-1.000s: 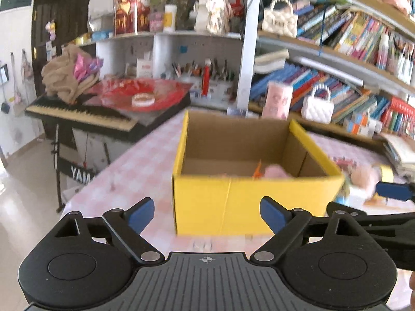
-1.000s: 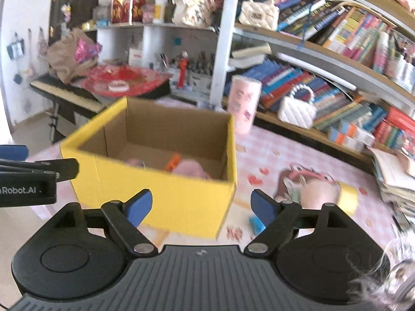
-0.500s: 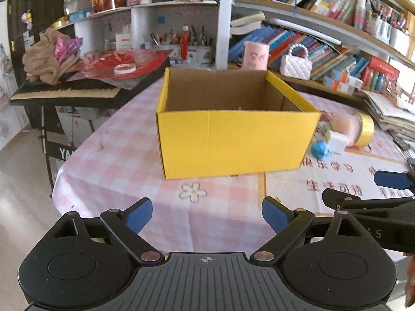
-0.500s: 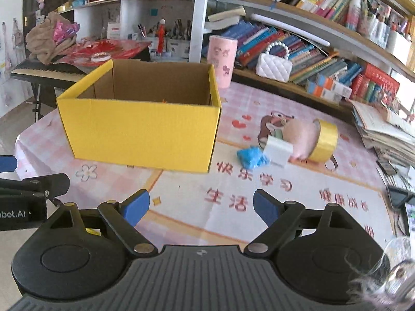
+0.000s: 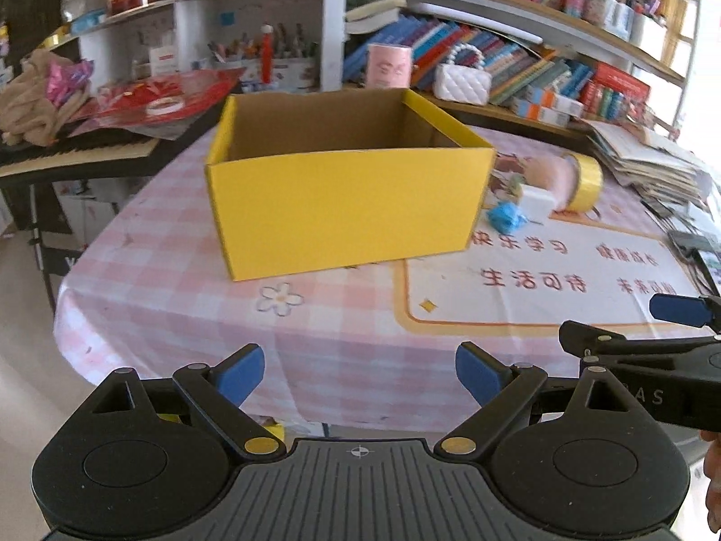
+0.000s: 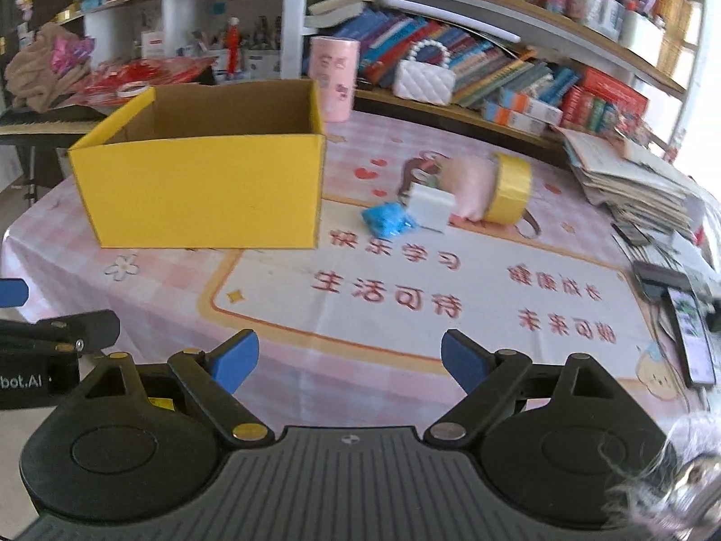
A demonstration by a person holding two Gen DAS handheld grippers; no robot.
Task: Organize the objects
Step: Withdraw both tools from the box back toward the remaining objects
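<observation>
Here, both claws hang low at the near edge of a table (image 6: 450,279) covered in a pink checked cloth with a printed mat. The left claw (image 5: 359,372) is spread wide and holds nothing; the right claw (image 6: 349,358) is likewise spread and empty.

Seen from the right wrist view, a yellow cardboard box (image 6: 203,189) stands open-topped on the table at about 10 o'clock, well apart from both claws; its inside floor is hidden by its front wall. Just right of the box, at about 12 o'clock, lies a crumpled blue wrapper (image 6: 387,221), touching a small white block (image 6: 430,207). Behind the block rests a pink soft object (image 6: 468,189) with a roll of yellow tape (image 6: 509,189) pressed against its right side. A pink cylinder (image 6: 333,76) stands beyond the box, near a white quilted handbag (image 6: 423,79) on the low shelf. At 3 o'clock a phone (image 6: 691,338) lies near the table's edge, with a stack of papers (image 6: 631,176) beyond it.
</observation>
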